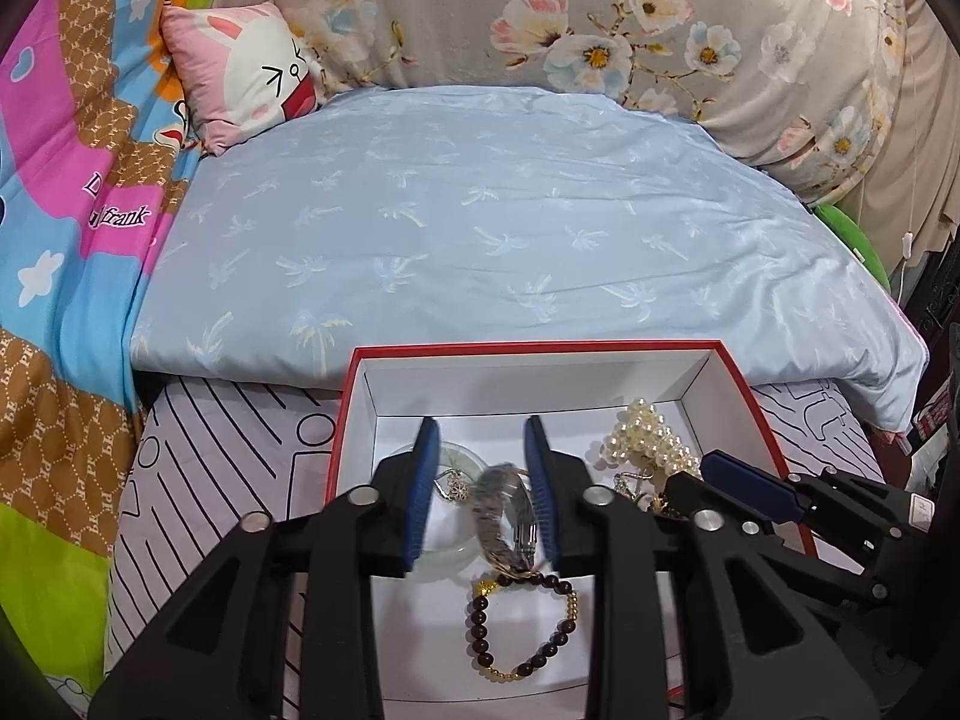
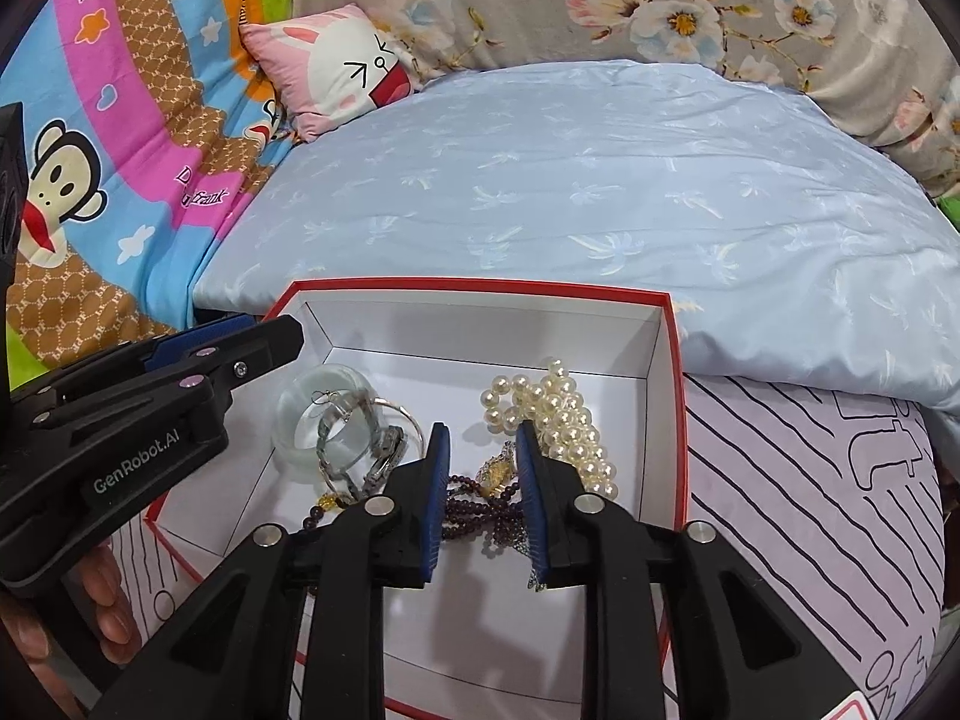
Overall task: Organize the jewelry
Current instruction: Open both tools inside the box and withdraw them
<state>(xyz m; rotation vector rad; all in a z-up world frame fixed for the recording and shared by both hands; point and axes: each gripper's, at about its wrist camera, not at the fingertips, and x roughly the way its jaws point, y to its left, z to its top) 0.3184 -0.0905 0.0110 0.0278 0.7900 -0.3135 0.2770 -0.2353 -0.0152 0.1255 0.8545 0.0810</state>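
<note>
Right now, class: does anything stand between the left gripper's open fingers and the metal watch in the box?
Nothing visible does. The left gripper hangs open directly over the metal watch, which lies across the pale green bangle inside the red-rimmed box. The dark bead bracelet lies nearer the camera, off that path.

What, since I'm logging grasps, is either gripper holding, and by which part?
Nothing: left gripper and right gripper both hang open over the box.

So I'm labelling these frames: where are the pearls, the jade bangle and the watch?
pearls [image 2: 564,420]: right wrist view, middle of the cluster.
jade bangle [image 2: 294,414]: right wrist view, left rim.
watch [image 1: 501,510]: left wrist view, metal band between the fingers.
</note>
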